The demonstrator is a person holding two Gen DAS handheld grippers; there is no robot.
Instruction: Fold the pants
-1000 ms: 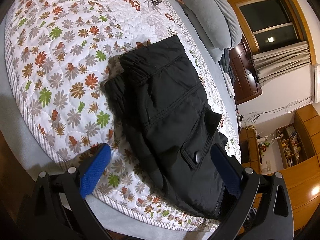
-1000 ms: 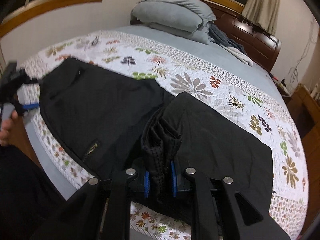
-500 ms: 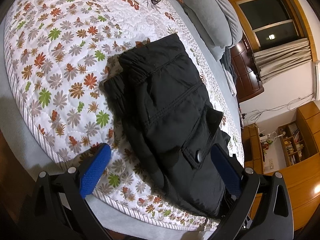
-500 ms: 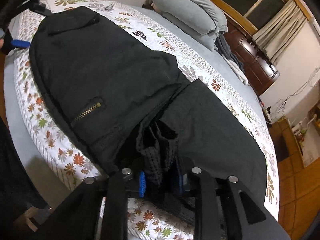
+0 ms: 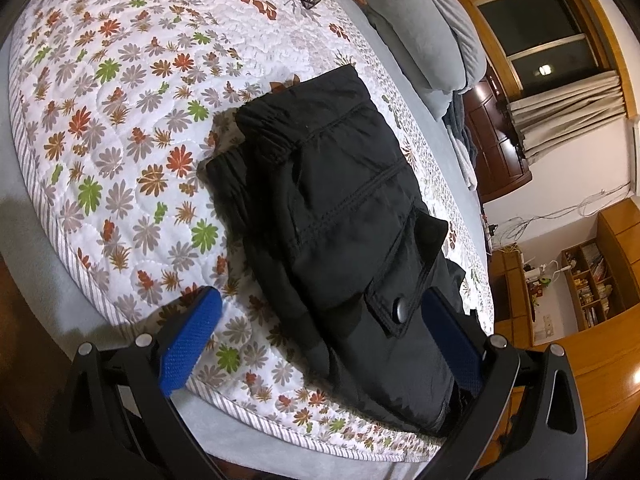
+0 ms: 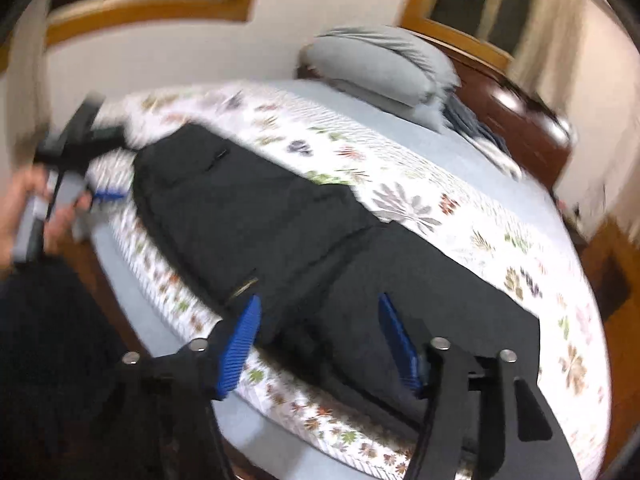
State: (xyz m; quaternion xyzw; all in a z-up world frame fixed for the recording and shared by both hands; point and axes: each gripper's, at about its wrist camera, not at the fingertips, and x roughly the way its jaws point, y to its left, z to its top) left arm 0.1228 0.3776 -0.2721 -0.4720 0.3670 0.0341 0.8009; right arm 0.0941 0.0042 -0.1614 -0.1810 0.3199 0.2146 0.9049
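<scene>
We hold our left gripper [image 5: 320,332] spread wide at the near edge of the bed, its blue pads [image 5: 188,336] gripping nothing, one over the flowered quilt [image 5: 120,120] and the other beside the black pants [image 5: 340,216]. The pants lie on the quilt, waistband end toward the quilt's far side, a buttoned pocket flap [image 5: 396,308] close to our right-hand pad. From the right wrist, a blurred view, our right gripper [image 6: 324,344] is also spread wide and empty, its pads [image 6: 236,344] hovering over the pants [image 6: 320,248], which stretch lengthwise along the bed's near side. A grey pillow [image 6: 384,64] rests by the dark wooden headboard [image 6: 520,128]. Our left hand [image 6: 28,212] shows at that view's left edge.
</scene>
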